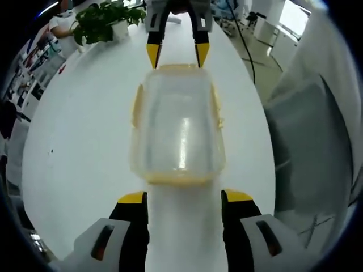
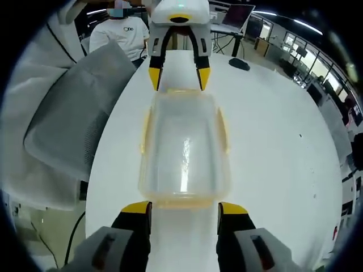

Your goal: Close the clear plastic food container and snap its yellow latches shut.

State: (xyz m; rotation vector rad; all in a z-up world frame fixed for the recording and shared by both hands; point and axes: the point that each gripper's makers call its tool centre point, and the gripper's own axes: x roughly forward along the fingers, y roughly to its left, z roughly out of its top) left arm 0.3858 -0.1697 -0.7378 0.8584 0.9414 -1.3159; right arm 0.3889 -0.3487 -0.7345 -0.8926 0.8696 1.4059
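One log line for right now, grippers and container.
container: lid on, on white table | left gripper: open, near end | right gripper: open, opposite end | latches: state unclear

Bright, even indoor lighting; strong fisheye distortion in both views.
Light falls from overhead: a vertical glare streak sits on the clear lid of the food container (image 1: pixel 178 133), matched in the right gripper view (image 2: pixel 184 153). The white table (image 1: pixel 85 153) is near overexposed, with only faint, soft shadows. A window (image 1: pixel 294 16) at the far right is blown out. Centres are acceptably sharp; the potted plant (image 1: pixel 105 21) and the grey chair (image 2: pixel 74 113) smear and curve toward the edges.
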